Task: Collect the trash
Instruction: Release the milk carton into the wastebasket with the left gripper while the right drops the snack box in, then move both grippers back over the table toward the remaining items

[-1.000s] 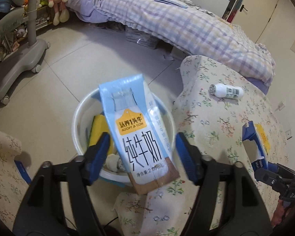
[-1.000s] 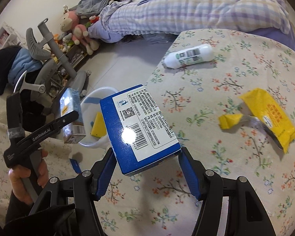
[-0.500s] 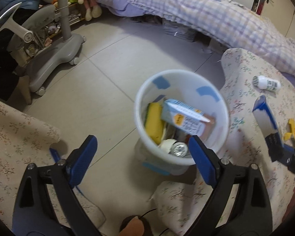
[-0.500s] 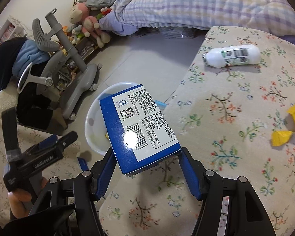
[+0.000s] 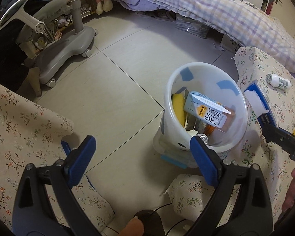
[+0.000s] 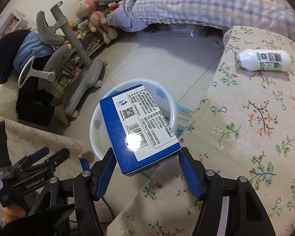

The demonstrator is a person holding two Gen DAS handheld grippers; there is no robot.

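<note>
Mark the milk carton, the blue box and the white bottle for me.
milk carton (image 5: 208, 113): left wrist view, on its printed front face, inside the bin.
blue box (image 6: 141, 127): right wrist view, on its white label panel.
white bottle (image 6: 265, 60): right wrist view, on its body.

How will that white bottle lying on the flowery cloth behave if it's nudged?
The white bottle lies on its side and looks round, so it would probably roll. Its plastic looks smooth, perhaps slippery to pinch. The floral cloth may slow it.

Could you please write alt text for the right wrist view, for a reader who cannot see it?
The right gripper holds a blue rectangular cardboard box over a white round plastic bin on the tiled floor. A white plastic bottle lies on the floral cloth to the right.
</note>
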